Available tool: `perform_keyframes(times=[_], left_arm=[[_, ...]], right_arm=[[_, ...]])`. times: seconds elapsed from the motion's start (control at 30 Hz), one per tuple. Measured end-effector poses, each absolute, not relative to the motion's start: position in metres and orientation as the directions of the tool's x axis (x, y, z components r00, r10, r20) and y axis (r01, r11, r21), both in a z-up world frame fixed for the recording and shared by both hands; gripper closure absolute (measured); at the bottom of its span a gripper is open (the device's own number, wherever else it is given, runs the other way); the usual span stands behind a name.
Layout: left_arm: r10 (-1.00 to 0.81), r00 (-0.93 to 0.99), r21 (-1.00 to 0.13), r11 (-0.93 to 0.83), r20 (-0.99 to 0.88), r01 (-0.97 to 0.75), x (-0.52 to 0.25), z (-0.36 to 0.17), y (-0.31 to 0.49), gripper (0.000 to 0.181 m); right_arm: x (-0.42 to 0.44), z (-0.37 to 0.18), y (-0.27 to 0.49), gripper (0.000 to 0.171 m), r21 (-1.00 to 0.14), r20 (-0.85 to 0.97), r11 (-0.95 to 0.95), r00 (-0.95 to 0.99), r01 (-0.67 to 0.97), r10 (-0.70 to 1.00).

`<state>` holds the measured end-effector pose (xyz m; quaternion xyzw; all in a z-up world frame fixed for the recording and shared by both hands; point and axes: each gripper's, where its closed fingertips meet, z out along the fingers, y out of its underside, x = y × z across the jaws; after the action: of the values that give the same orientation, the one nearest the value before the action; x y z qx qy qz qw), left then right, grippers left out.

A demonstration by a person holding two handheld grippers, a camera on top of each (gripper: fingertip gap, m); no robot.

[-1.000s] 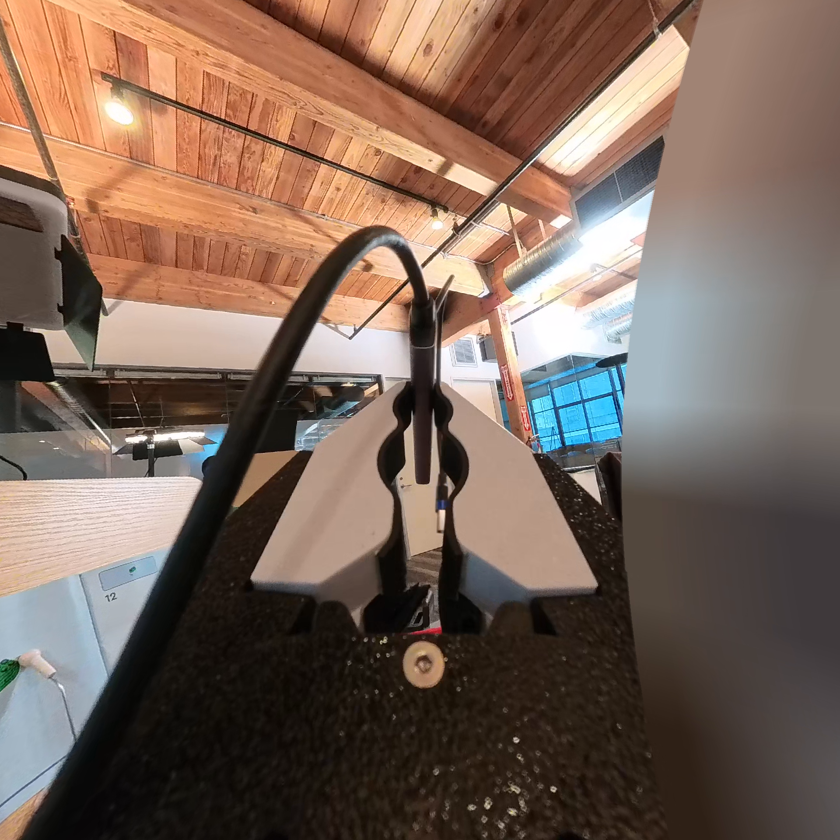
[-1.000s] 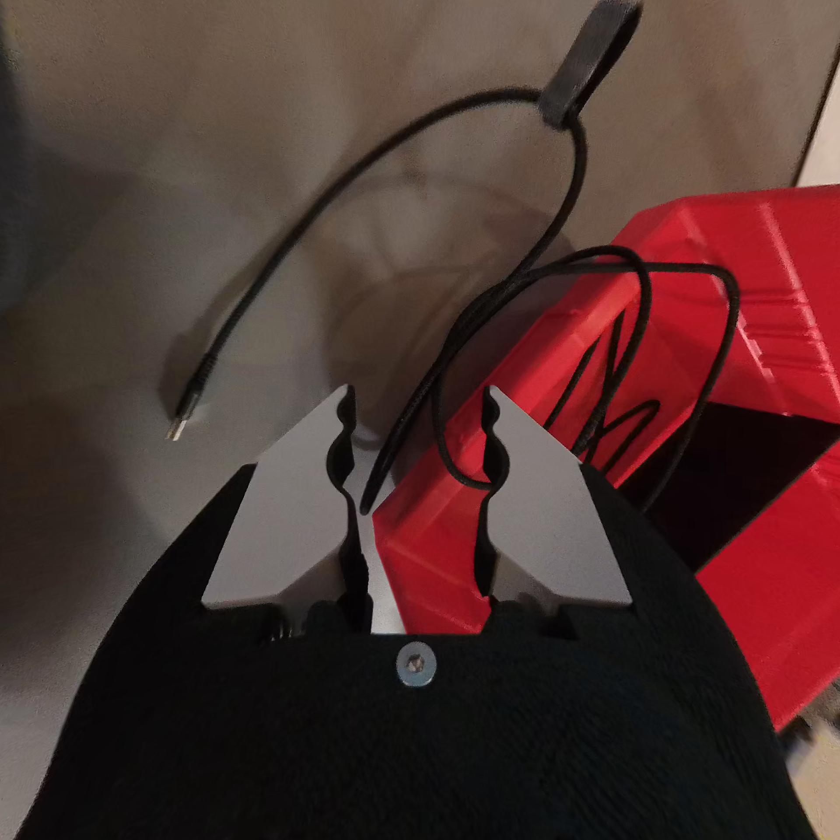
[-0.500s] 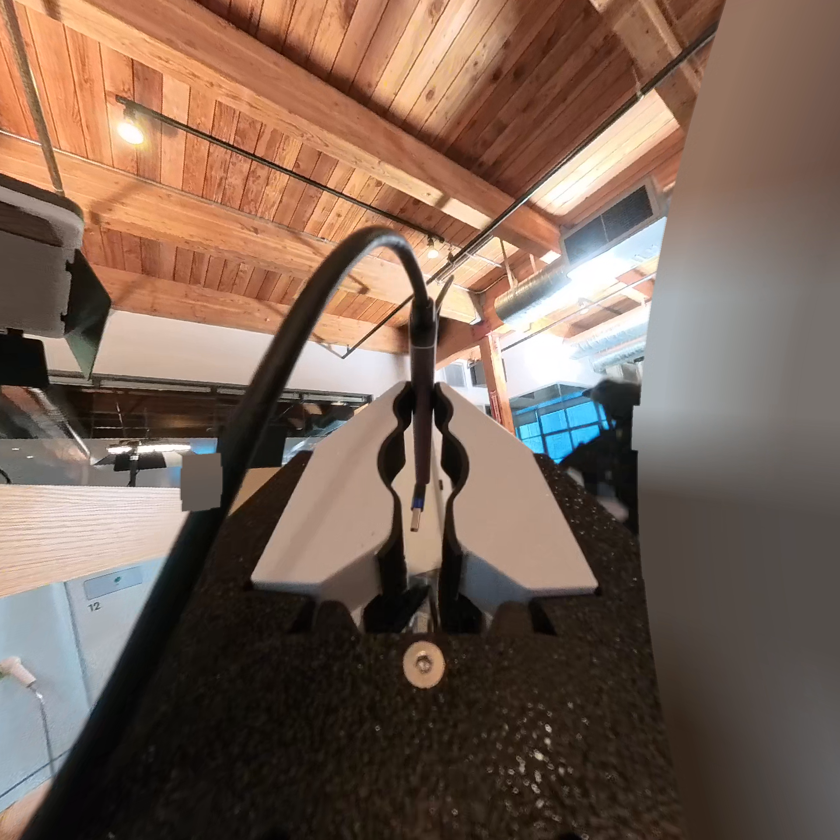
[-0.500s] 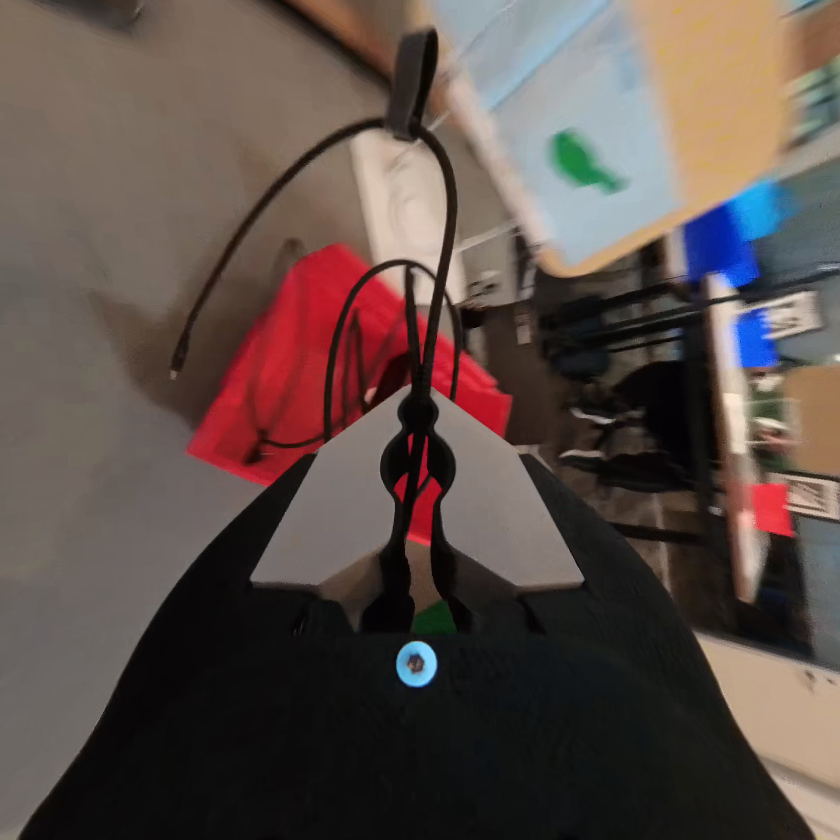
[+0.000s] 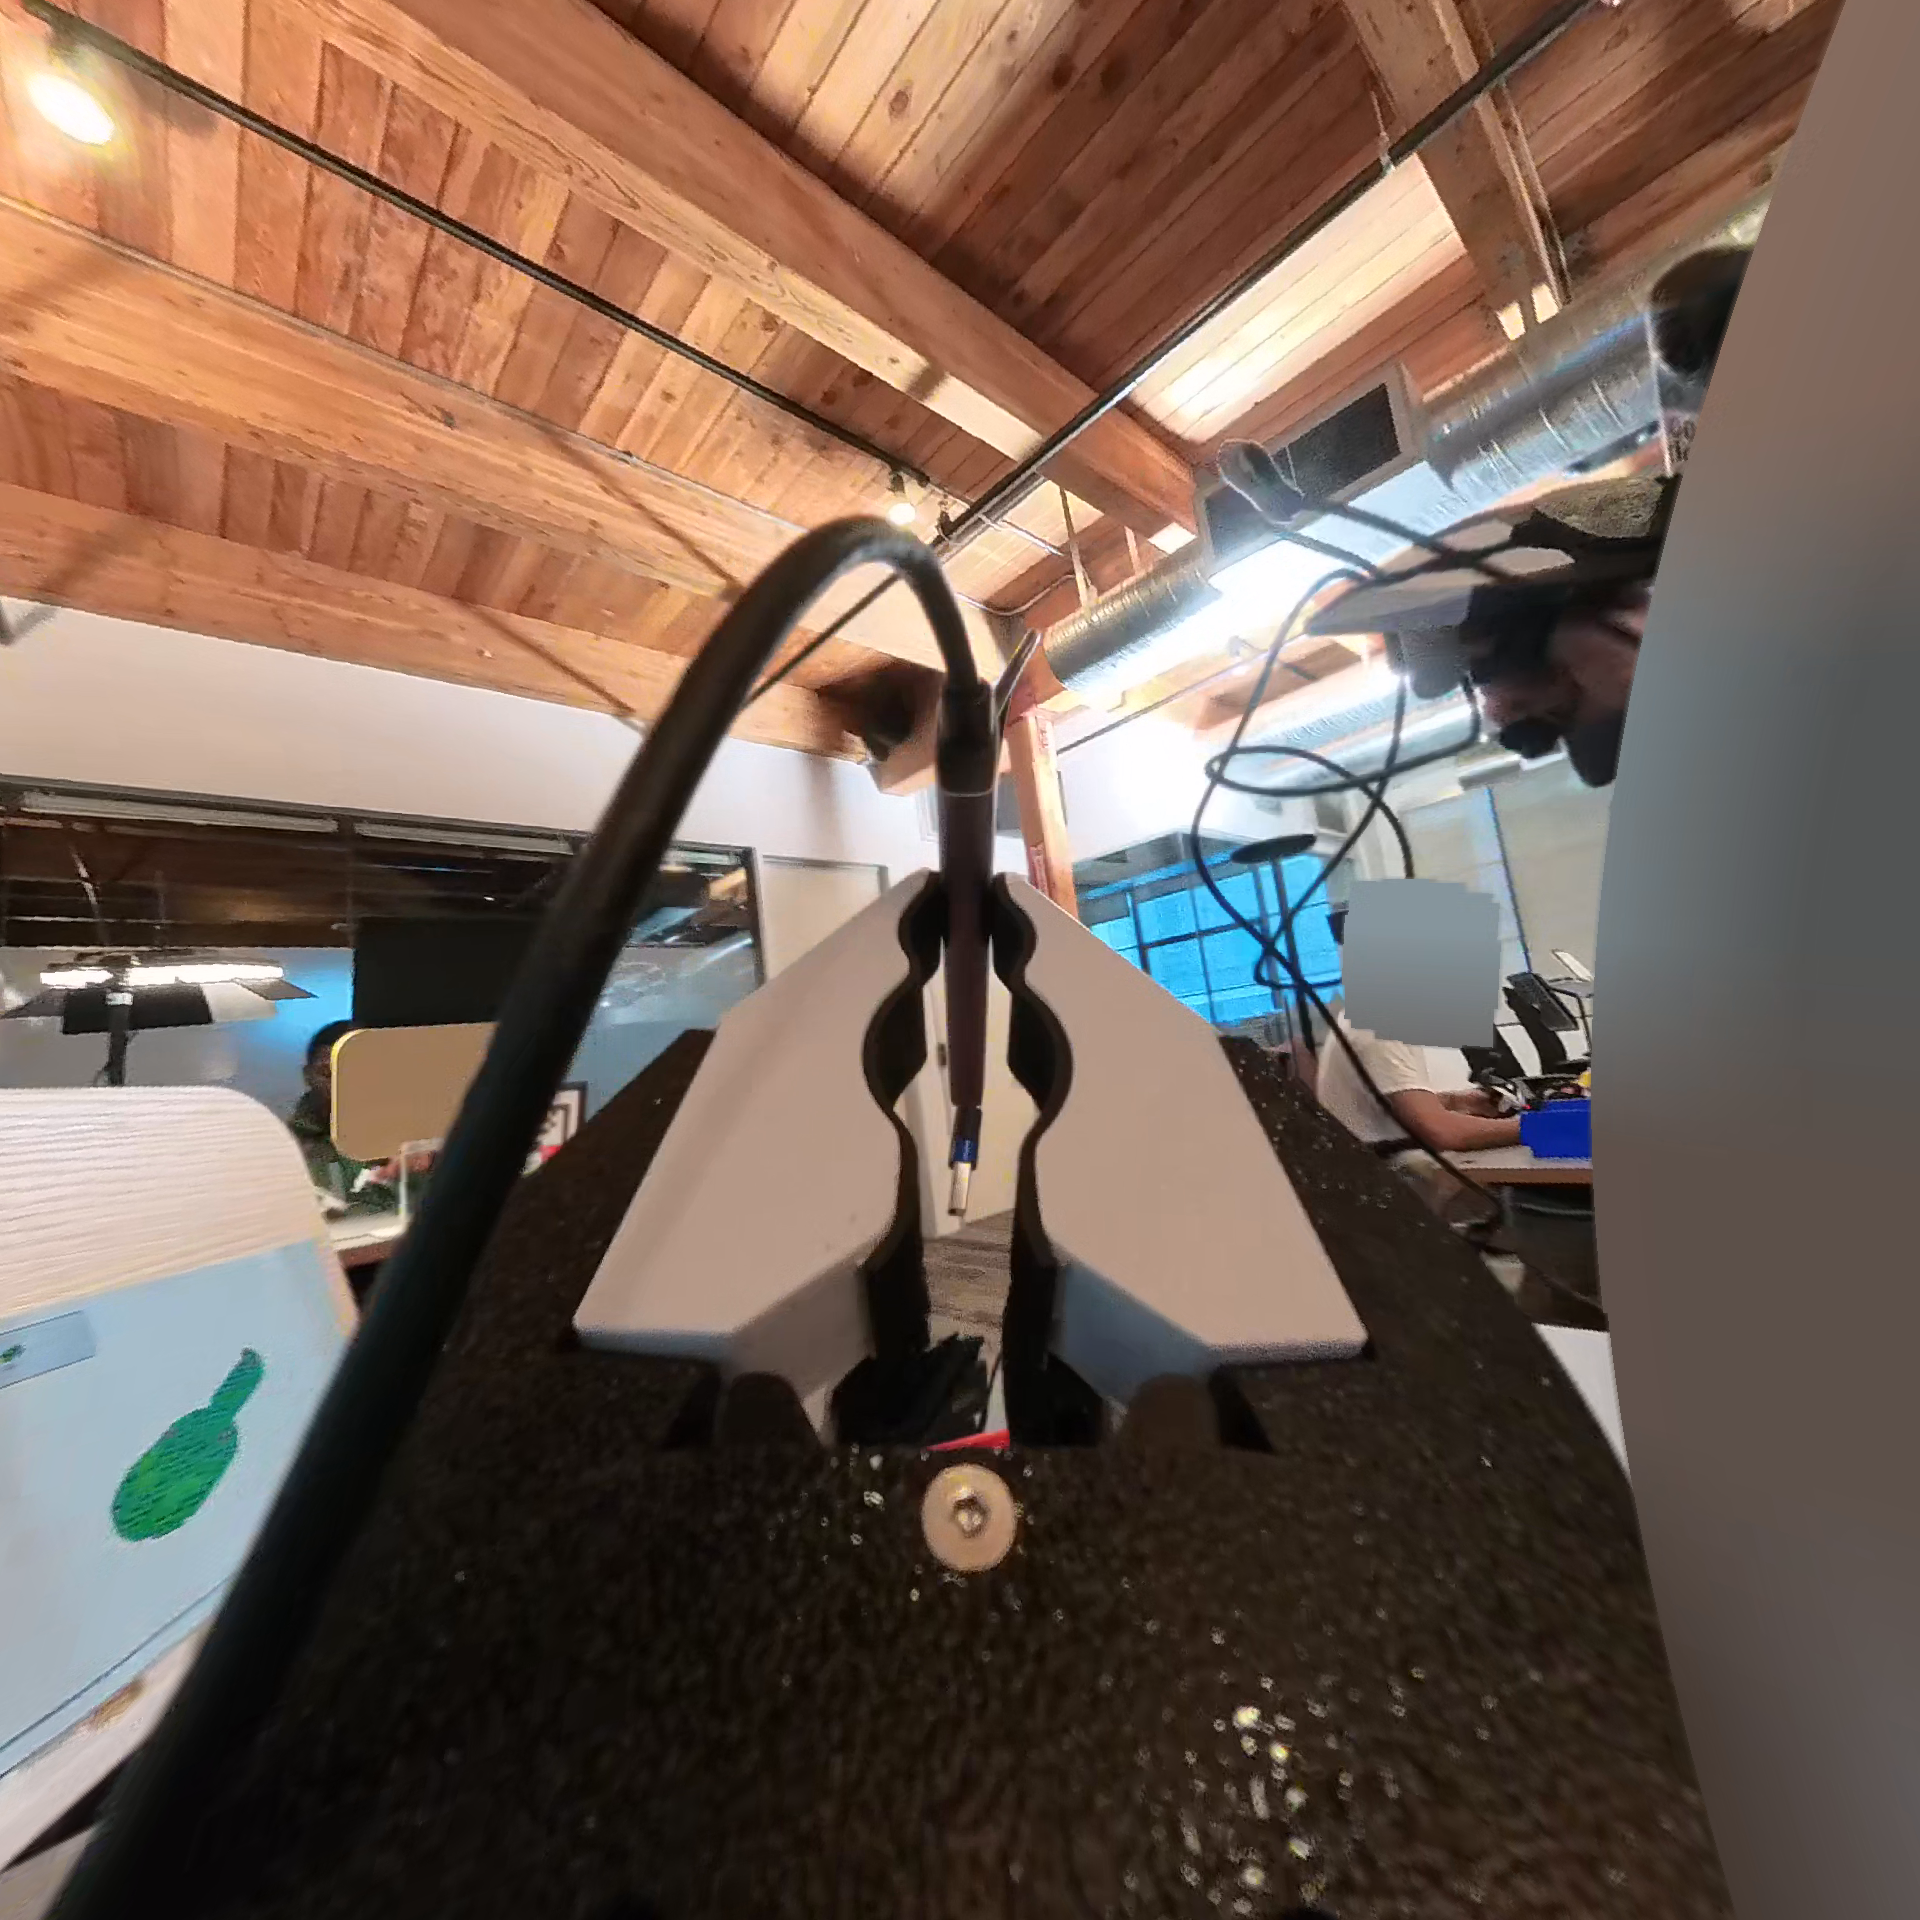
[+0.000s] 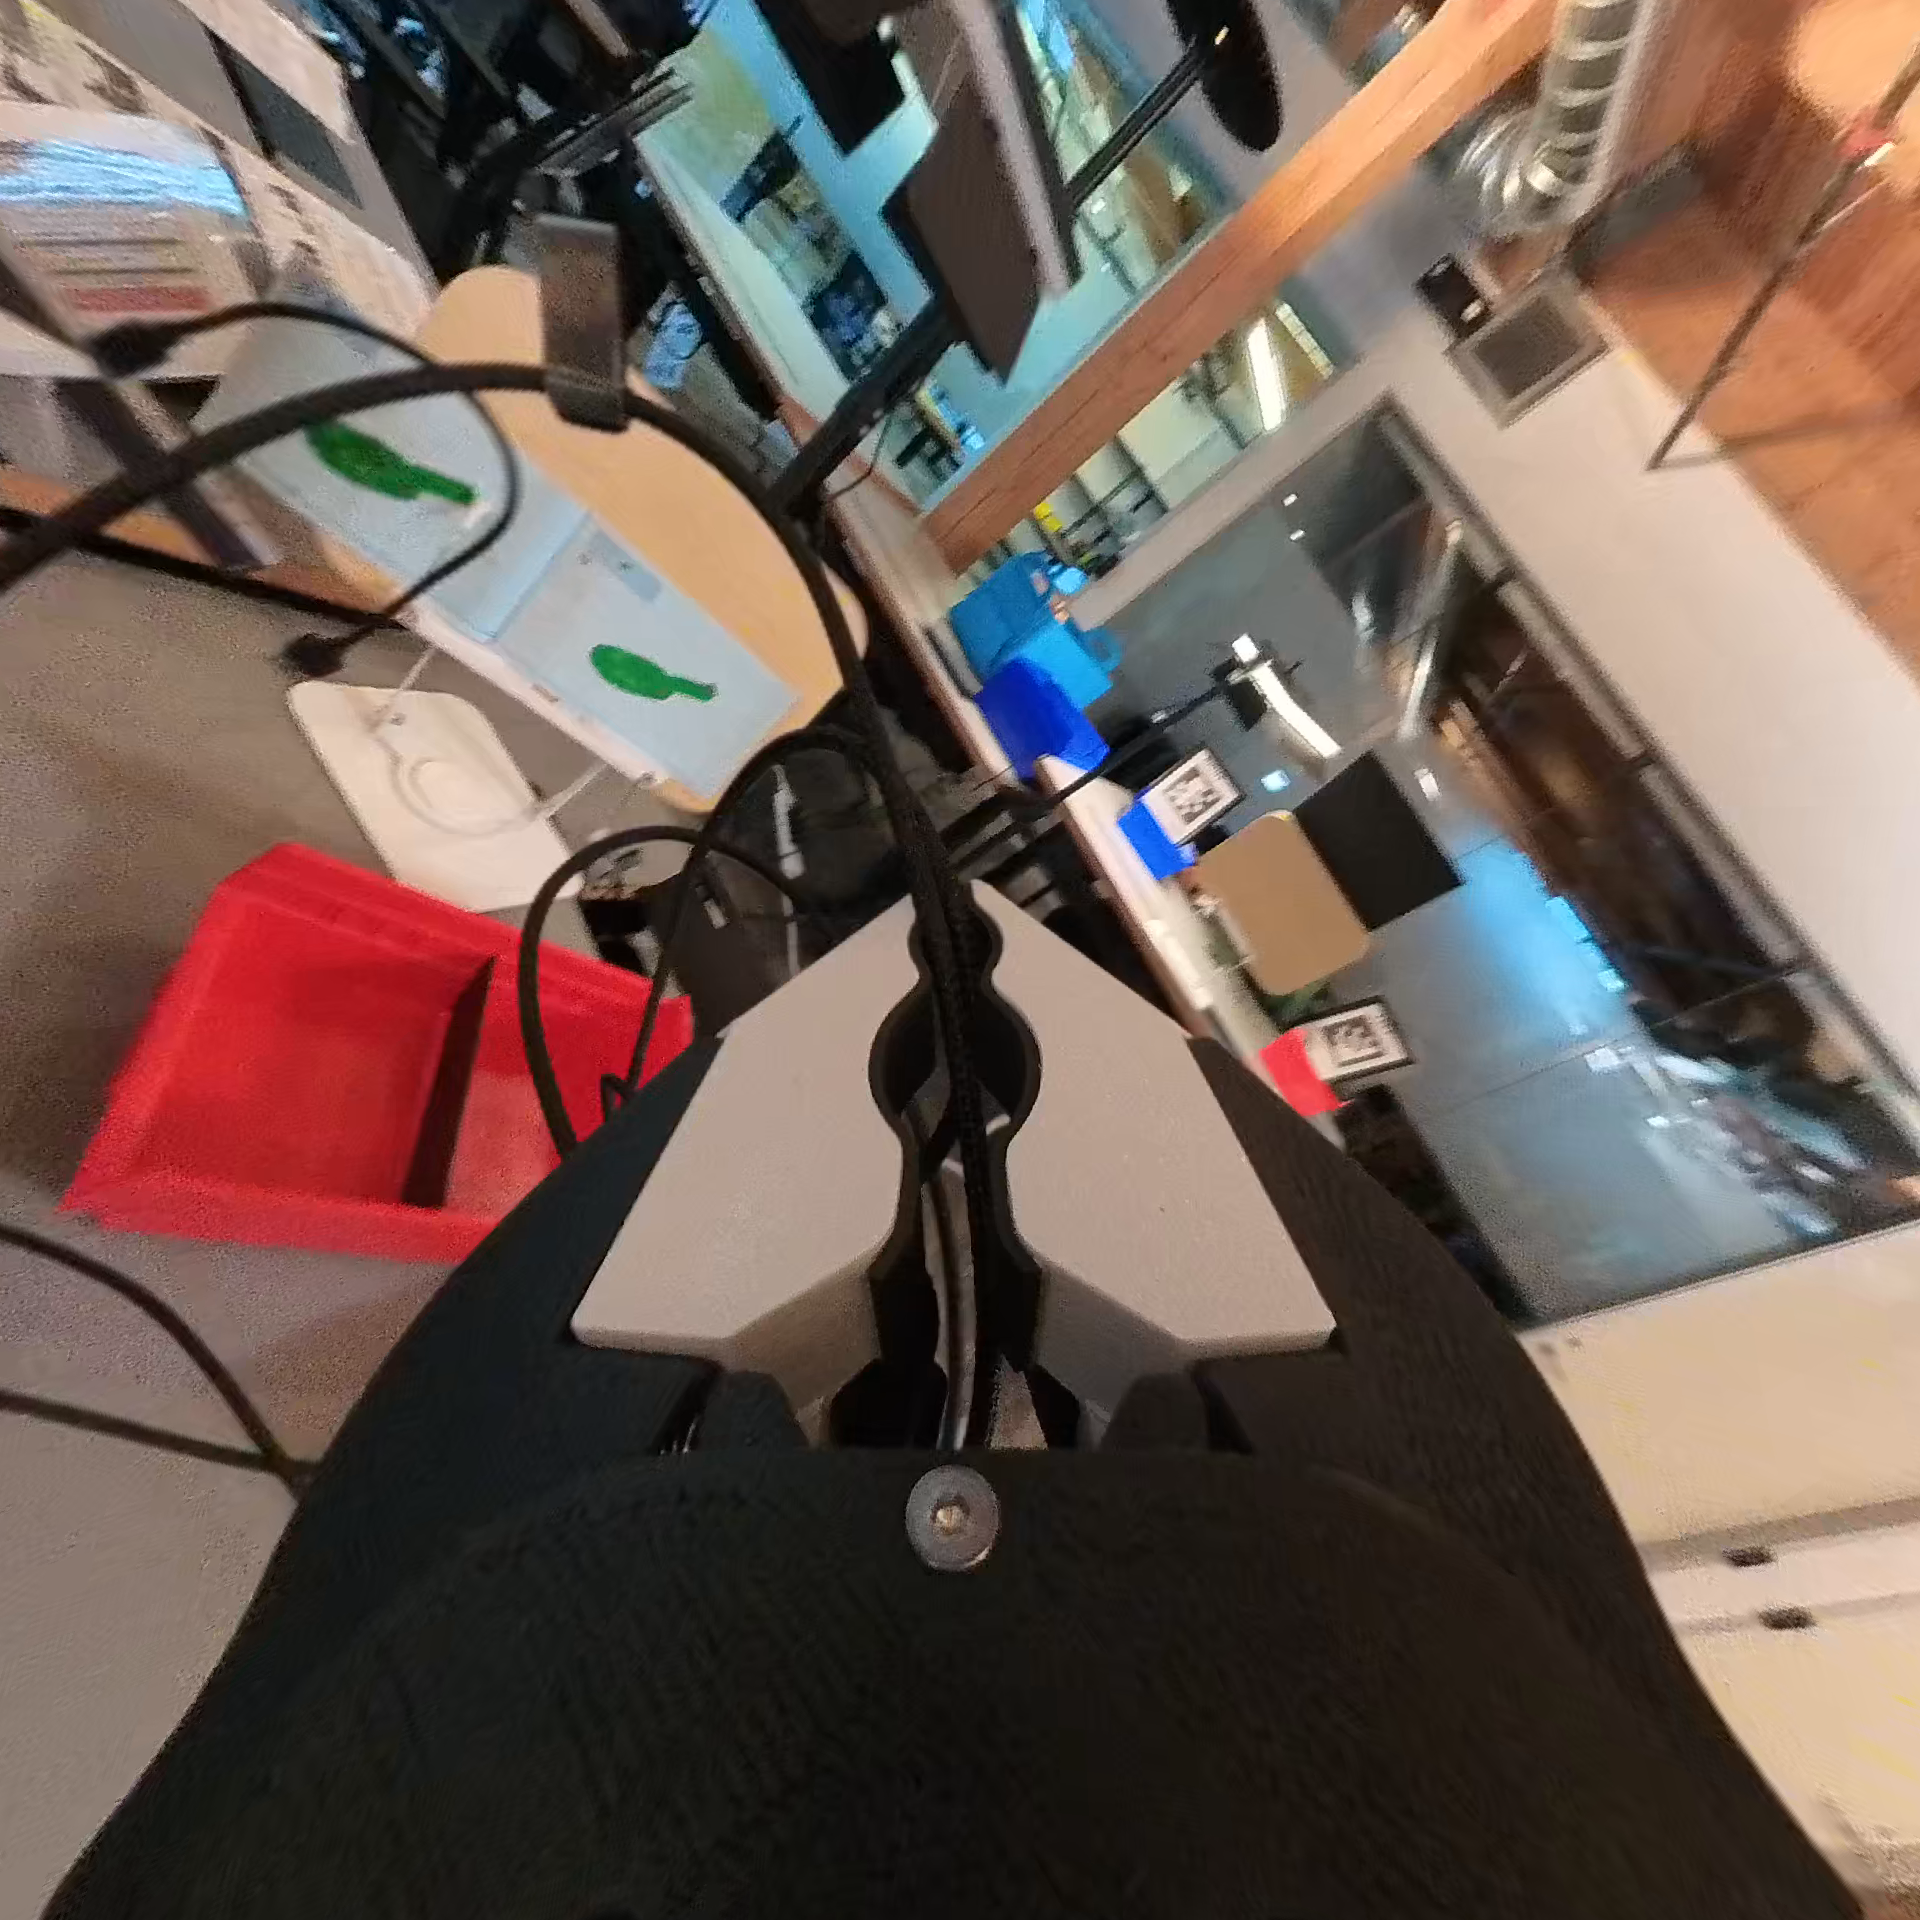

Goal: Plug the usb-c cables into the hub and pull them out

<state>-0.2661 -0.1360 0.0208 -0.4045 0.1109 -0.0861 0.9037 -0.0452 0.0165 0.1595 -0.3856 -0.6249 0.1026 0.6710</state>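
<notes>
Gripping cables (image 5: 966,997) (image 6: 961,1039), both tongs (image 5: 968,904) (image 6: 956,925) pinch shut.

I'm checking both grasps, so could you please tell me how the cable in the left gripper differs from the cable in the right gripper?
The smooth cable in the left gripper is thick; the braided cable in the right gripper is thinner. The smooth cable is clamped at its plug, metal tip bare; the braided cable is clamped along its cord, no plug visible there. Only the braided cable carries a strap. Both are black.
</notes>
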Motion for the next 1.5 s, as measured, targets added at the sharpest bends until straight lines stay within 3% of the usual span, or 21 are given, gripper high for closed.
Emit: perform_keyframes(times=[0.17,0.4,0.53,0.67,0.83,1.0,1.17,1.33,1.4,1.43,1.5], left_arm=[[-0.323,0.935,-0.780,0.619,-0.147,0.091,-0.246,0.019,-0.112,0.175],[-0.390,0.907,-0.825,0.557,-0.159,0.095,-0.221,0.012,-0.077,0.175],[-0.413,0.895,-0.843,0.530,-0.167,0.087,-0.210,0.009,-0.065,0.175],[-0.422,0.890,-0.856,0.512,-0.174,0.076,-0.204,0.006,-0.058,0.175],[-0.435,0.884,-0.861,0.502,-0.171,0.080,-0.201,0.004,-0.053,0.175],[-0.459,0.873,-0.867,0.489,-0.168,0.091,-0.196,0.001,-0.048,0.175],[-0.472,0.863,-0.878,0.473,-0.179,0.076,-0.188,-0.002,-0.042,0.175],[-0.487,0.852,-0.885,0.461,-0.192,0.064,-0.179,-0.004,-0.037,0.175],[-0.492,0.849,-0.887,0.458,-0.194,0.063,-0.177,-0.005,-0.036,0.175],[-0.495,0.847,-0.887,0.457,-0.194,0.063,-0.176,-0.005,-0.035,0.175],[-0.498,0.844,-0.887,0.459,-0.199,0.062,-0.175,-0.005,-0.035,0.175]], right_arm=[[-0.027,0.049,0.021,0.171,-0.683,0.658,0.569,0.047,0.458,0.752],[-0.029,-0.163,0.018,0.171,-0.597,0.459,0.442,-0.167,0.669,0.873],[-0.033,-0.245,0.001,0.167,-0.562,0.312,0.408,-0.273,0.720,0.910],[-0.014,-0.239,0.004,0.138,-0.576,0.290,0.383,-0.258,0.722,0.922],[0.049,-0.203,0.018,0.121,-0.562,0.275,0.292,-0.158,0.774,0.948],[0.108,-0.254,-0.025,0.143,-0.372,0.031,0.204,-0.208,0.906,0.978],[0.126,-0.329,-0.051,0.142,-0.148,0.121,0.349,-0.334,0.925,0.935],[0.127,-0.352,-0.045,0.143,-0.101,0.209,0.387,-0.361,0.917,0.909],[0.127,-0.353,-0.039,0.150,-0.088,0.243,0.387,-0.357,0.918,0.902],[0.127,-0.353,-0.036,0.163,-0.087,0.255,0.386,-0.354,0.919,0.900],[0.125,-0.347,-0.029,0.166,-0.089,0.330,0.439,-0.390,0.894,0.860]])
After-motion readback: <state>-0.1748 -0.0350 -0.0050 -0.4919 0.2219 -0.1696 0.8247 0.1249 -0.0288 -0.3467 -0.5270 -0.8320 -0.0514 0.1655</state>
